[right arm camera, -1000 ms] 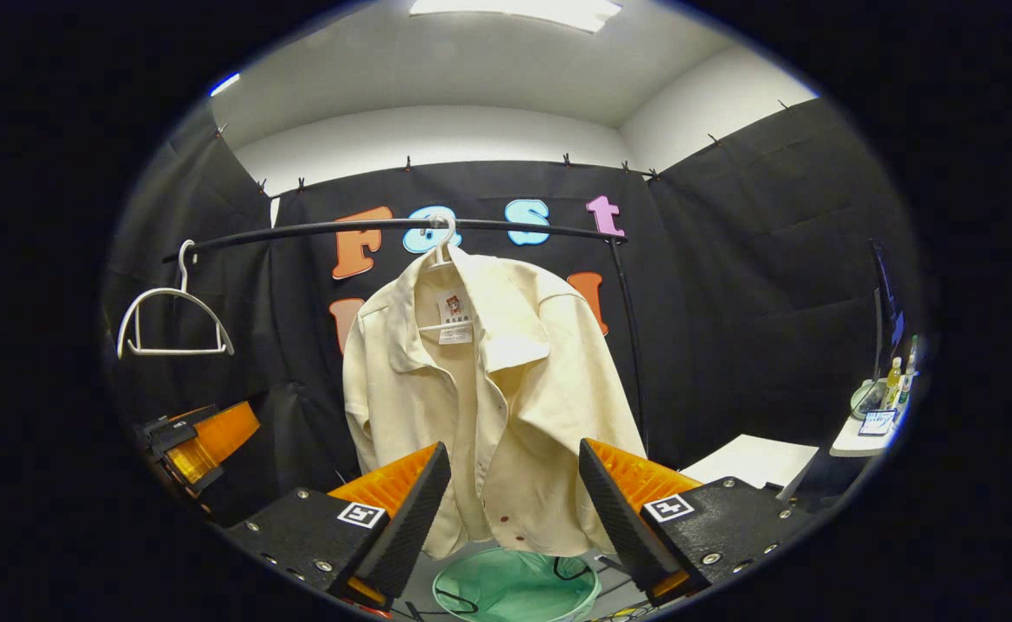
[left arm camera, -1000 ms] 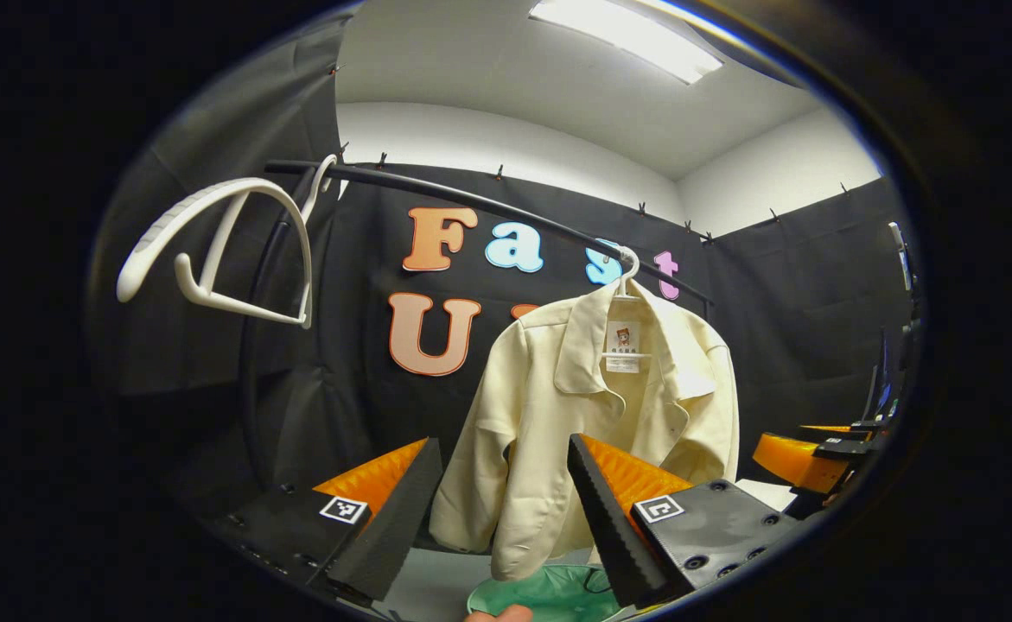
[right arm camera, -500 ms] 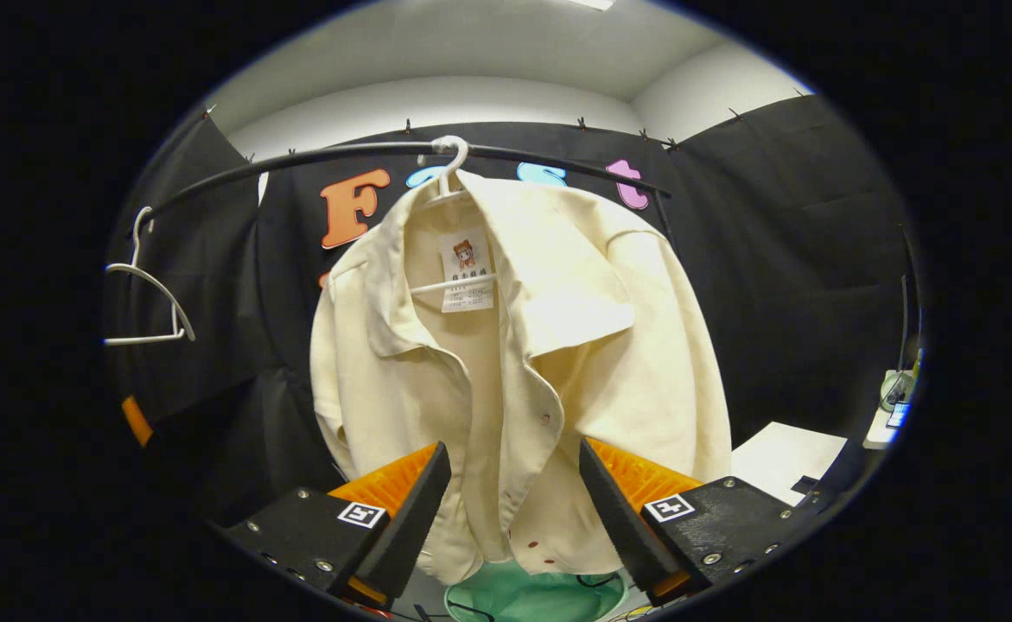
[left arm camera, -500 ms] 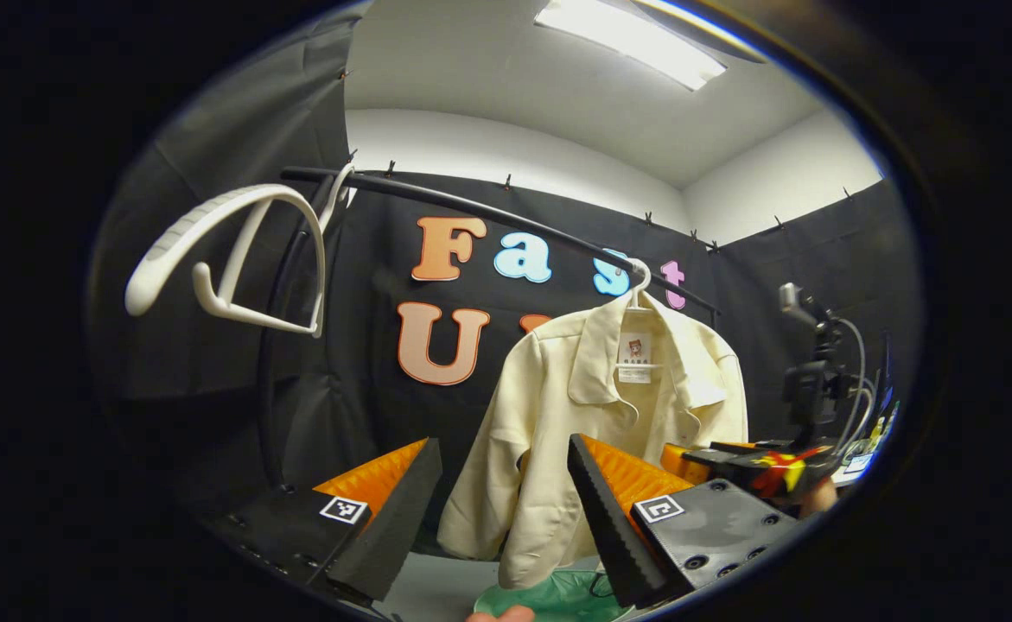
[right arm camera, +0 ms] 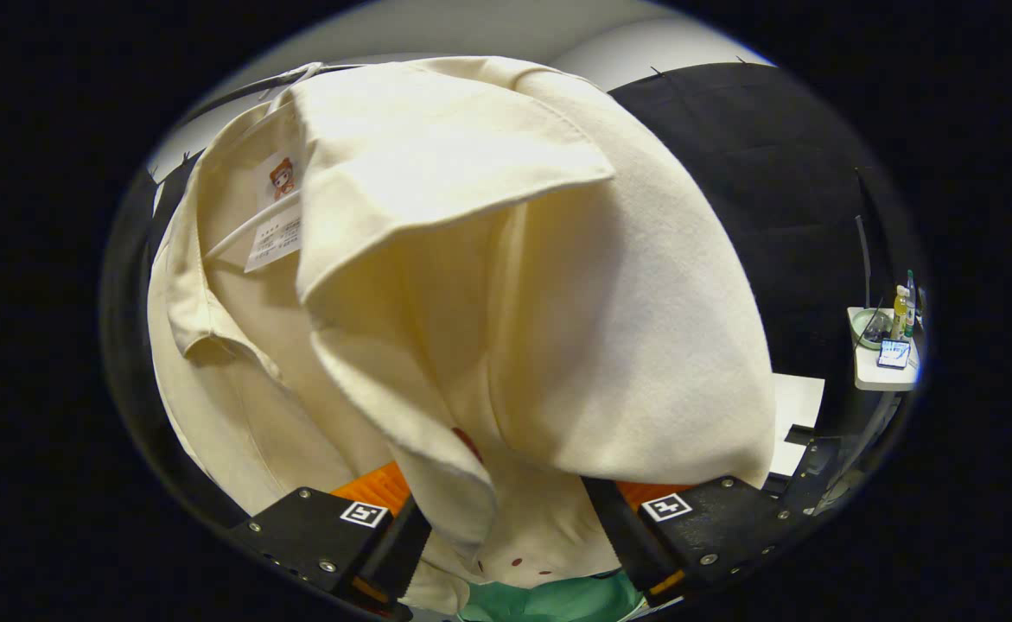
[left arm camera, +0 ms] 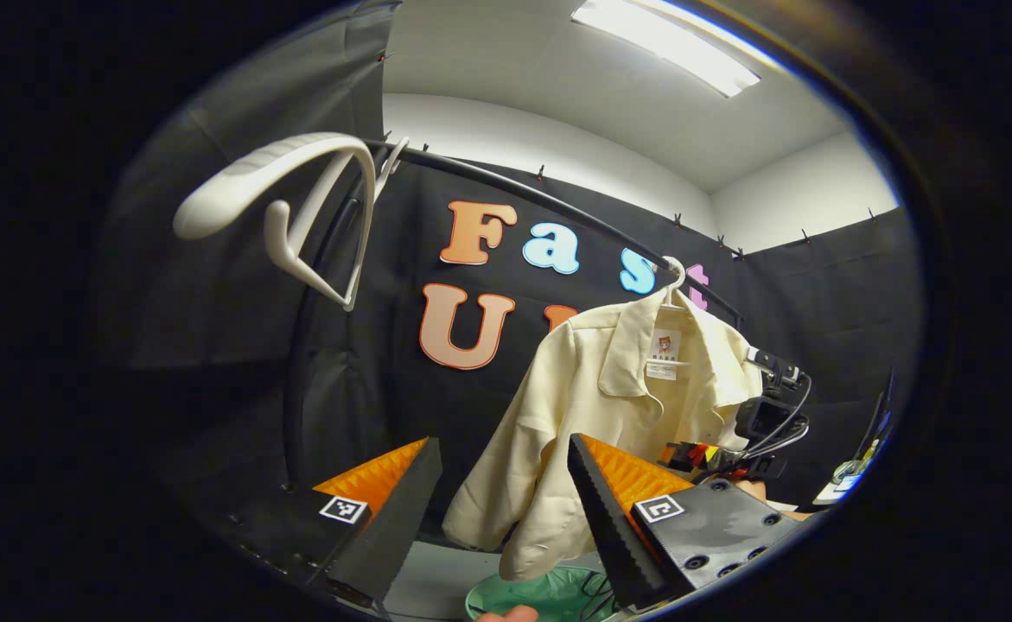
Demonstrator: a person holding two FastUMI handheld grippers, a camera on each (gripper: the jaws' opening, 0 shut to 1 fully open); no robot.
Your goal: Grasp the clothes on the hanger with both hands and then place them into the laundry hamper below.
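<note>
My right gripper (right arm camera: 506,540) is spread wide around the shirt (right arm camera: 488,328) front, gripping nothing yet. My left gripper (left arm camera: 506,510), equally wide and empty, is farther from the shirt, whose long axis hangs straight down over the hamper (left arm camera: 549,596).

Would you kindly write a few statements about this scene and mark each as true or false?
1. The shirt hangs on a hanger on the rail. True.
2. A bare hanger also hangs on the rail. True.
3. The left gripper is shut on the shirt. False: it is open, apart from it.
4. The hamper stands above the shirt. False: below it.
5. Shirt cloth lies between the right gripper's fingers. True.
</note>
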